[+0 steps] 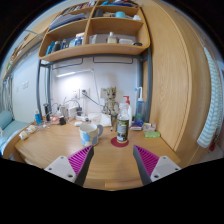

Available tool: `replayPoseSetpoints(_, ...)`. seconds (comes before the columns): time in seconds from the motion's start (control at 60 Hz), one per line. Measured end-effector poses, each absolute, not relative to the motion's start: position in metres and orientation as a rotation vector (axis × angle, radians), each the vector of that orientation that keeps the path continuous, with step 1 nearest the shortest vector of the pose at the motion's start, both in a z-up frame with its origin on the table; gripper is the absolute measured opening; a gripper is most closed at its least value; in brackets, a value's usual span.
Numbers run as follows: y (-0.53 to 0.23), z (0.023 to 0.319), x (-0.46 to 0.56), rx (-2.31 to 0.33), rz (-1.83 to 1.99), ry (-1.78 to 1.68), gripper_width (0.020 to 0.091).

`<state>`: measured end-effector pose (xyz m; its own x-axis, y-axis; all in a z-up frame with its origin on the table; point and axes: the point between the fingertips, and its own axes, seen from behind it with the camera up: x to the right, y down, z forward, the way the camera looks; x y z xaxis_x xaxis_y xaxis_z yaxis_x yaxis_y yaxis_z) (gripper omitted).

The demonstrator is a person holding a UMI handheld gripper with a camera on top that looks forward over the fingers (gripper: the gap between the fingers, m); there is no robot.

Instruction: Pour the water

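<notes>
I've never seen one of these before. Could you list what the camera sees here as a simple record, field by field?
setting: wooden desk under wall shelves
gripper: open, holding nothing, fingers low over the desk
bottle: upright beyond the fingers, on a red coaster
cup: pale, beside the bottle
water poured: cannot tell

Claw-mounted view faces forward across the desk (60, 143).

No readable text; label on bottle (123, 118) on desk (60, 142) too small to read.
</notes>
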<state>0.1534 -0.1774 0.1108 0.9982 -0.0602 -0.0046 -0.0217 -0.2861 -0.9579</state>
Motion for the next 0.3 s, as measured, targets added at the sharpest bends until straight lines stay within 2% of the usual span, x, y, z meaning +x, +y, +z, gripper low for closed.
replayPoseSetpoints(0.3, -0.189, 0.103, 0.142, -1.896, -0.029, 0.048, 0.0773)
